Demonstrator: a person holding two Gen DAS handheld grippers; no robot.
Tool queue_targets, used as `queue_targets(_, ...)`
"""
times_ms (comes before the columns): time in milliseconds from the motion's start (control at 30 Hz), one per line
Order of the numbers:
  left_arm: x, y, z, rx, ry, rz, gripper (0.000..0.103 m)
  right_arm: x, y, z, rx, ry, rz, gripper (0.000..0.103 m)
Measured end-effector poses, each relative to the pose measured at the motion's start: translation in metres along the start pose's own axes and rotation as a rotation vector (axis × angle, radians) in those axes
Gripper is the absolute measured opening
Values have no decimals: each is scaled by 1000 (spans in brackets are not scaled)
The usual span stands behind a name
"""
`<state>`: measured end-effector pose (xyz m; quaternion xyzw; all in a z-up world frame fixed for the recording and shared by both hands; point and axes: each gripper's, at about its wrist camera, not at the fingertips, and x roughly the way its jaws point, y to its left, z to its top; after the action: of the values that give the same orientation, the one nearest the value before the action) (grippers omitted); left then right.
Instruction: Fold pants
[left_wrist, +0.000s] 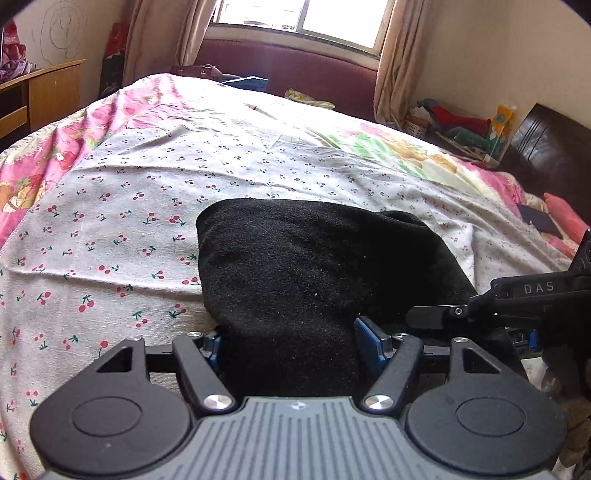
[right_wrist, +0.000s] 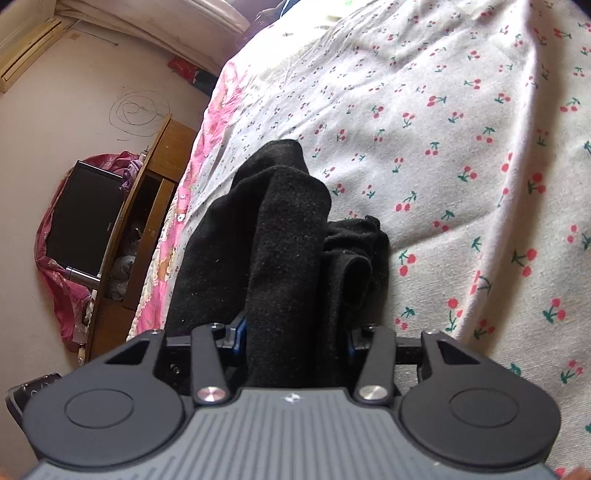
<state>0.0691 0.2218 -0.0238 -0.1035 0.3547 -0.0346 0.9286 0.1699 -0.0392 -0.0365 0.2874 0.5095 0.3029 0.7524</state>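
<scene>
The black pants (left_wrist: 295, 266) lie bunched on the cherry-print bed sheet (left_wrist: 110, 221). In the left wrist view my left gripper (left_wrist: 291, 343) has its blue pads on both sides of a thick bundle of the fabric and is shut on it. The right gripper (left_wrist: 436, 317) reaches in from the right edge onto the same cloth. In the right wrist view my right gripper (right_wrist: 295, 339) is shut on the pants (right_wrist: 288, 236), which hang in folds ahead of it over the sheet (right_wrist: 461, 147). The fingertips are hidden by fabric.
A wooden desk (left_wrist: 40, 92) stands left of the bed, with a dark monitor (right_wrist: 85, 218) on it. A window with curtains (left_wrist: 299, 18) and a maroon bench are beyond the bed. A cluttered nightstand (left_wrist: 461, 129) and dark headboard (left_wrist: 546, 147) are at right.
</scene>
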Motion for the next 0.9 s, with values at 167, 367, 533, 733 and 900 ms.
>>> queue_targets(167, -3, 5, -2, -13, 13, 35, 89, 1, 2, -5, 20, -20, -13, 50)
queue_targets(367, -33, -14, 0, 93, -20, 149, 88, -44, 35, -25, -167, -190, -164, 53)
queue_targets(533, -43, -37, -5, 121, -40, 115, 88, -72, 74, -69, -409, -268, -186, 53)
queue_targets(733, -21, -54, -22, 227, 71, 186, 90, -41, 40, -71, -326, -129, -269, 60)
queue_targets(900, -44, -66, -18, 191, 32, 164, 90, -66, 33, -82, -279, -206, -215, 58)
